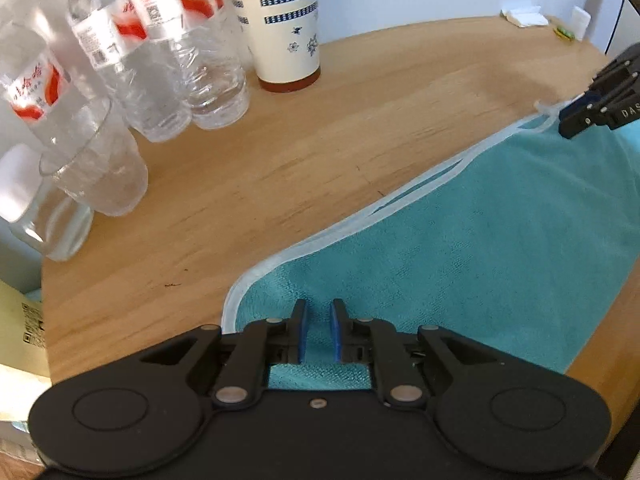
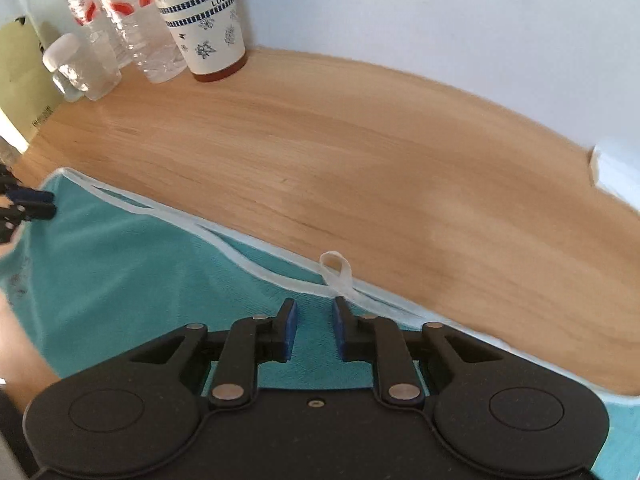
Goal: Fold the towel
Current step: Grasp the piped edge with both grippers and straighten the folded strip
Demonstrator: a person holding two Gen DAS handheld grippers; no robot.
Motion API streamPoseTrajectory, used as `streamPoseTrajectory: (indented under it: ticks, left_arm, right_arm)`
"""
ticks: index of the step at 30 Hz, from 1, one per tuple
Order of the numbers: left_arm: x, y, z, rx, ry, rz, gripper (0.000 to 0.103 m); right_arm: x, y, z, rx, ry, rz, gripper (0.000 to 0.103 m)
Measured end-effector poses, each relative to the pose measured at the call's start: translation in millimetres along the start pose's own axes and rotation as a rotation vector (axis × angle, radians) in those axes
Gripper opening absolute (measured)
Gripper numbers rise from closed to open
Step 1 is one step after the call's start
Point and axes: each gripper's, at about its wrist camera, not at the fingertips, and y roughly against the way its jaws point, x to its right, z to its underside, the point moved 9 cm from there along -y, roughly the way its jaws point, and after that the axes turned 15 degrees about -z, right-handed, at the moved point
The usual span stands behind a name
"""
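Jaws of both left gripper and right gripper are held parted over the teal towel, whose white-trimmed far edge runs crosswise between them.

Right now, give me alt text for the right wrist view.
The right gripper, jaws open, hovers over a folded teal towel with pale trim near its white hanging loop on a light wooden table. Clear plastic bottles and a cream floral tumbler stand far left.

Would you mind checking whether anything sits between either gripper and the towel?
Nothing visible does. The left gripper and right gripper are open directly over the towel; the bottles stand apart.
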Motion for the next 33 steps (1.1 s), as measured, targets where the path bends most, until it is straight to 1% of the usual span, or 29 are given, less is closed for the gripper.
streamPoseTrajectory:
  ticks: [3, 5, 7, 8, 9, 11, 12, 14, 16, 17, 18, 20, 22, 23, 26, 28, 30, 33]
  left_arm:
    - [-1.4, -0.8, 1.0, -0.007, 0.000, -0.007, 0.016]
    - [-3.5, -1.6, 1.5, -0.015, 0.002, -0.030, 0.021]
    - [-3.5, 0.6, 0.5, -0.023, 0.003, -0.043, 0.021]
    - [-3.3, 1.0, 0.3, -0.026, 0.003, -0.046, 0.021]
    - [-2.9, 1.5, 0.1, -0.022, -0.003, -0.052, 0.022]
    - [-2.2, 1.3, -1.6, -0.016, -0.010, -0.072, 0.021]
    - [-2.4, 1.1, -1.7, -0.015, -0.010, -0.078, 0.021]
    - [-2.9, 0.8, -1.8, -0.012, -0.010, -0.088, 0.026]
    - [-4.4, 0.3, -0.9, -0.015, -0.008, -0.095, 0.028]
    - [-5.2, 0.0, -0.2, -0.012, -0.011, -0.100, 0.028]
    - [-6.0, -0.2, 0.6, -0.010, -0.014, -0.106, 0.028]
    - [-8.6, -1.7, 1.4, 0.002, -0.018, -0.129, 0.029]
    - [-10.4, -2.0, 1.6, 0.012, -0.009, -0.145, 0.029]
    - [-11.8, -2.6, 1.1, 0.010, 0.002, -0.154, 0.029]
    - [-18.0, -0.6, -3.0, 0.012, 0.044, -0.169, 0.028]
    - [-21.9, 6.3, -8.6, 0.033, 0.077, -0.157, 0.029]
    - [-18.2, 14.1, -16.5, 0.052, 0.106, -0.091, 0.029]
    - [-4.4, 21.0, -26.8, 0.070, 0.126, 0.000, 0.029]
  right_arm:
    - [4.5, 0.1, -2.9, 0.009, -0.013, 0.038, 0.019]
    - [11.1, 0.8, -3.6, 0.004, -0.037, 0.075, 0.019]
    - [14.4, 4.5, -5.0, -0.006, -0.055, 0.100, 0.020]
    - [12.3, 8.8, -7.2, -0.001, -0.051, 0.096, 0.020]
    - [7.2, 12.4, -11.0, 0.011, -0.045, 0.077, 0.020]
    - [-17.5, 10.5, -24.6, 0.055, -0.045, -0.026, 0.020]
    - [-28.2, 5.3, -27.2, 0.057, -0.047, -0.078, 0.020]
    - [-44.8, -9.6, -27.3, 0.040, -0.045, -0.154, 0.020]
    - [-52.7, -26.1, -25.2, 0.008, -0.047, -0.175, 0.019]
    - [-54.8, -35.5, -23.6, -0.001, -0.040, -0.164, 0.015]
    - [-55.1, -37.9, -23.3, 0.009, -0.030, -0.149, 0.009]
    - [-48.5, -40.7, -27.0, 0.046, -0.045, -0.115, 0.001]
    - [-41.6, -40.1, -27.1, 0.055, -0.080, -0.117, 0.000]
    - [-39.1, -36.6, -24.7, 0.050, -0.080, -0.103, 0.000]
    - [-37.2, -30.9, -23.5, 0.044, -0.073, -0.067, 0.005]
    - [-33.8, -19.8, -22.5, 0.056, -0.084, -0.049, 0.005]
    - [-27.1, -6.2, -17.3, 0.068, -0.101, -0.016, 0.006]
    - [-17.5, 10.6, -2.6, 0.074, -0.145, -0.015, 0.007]
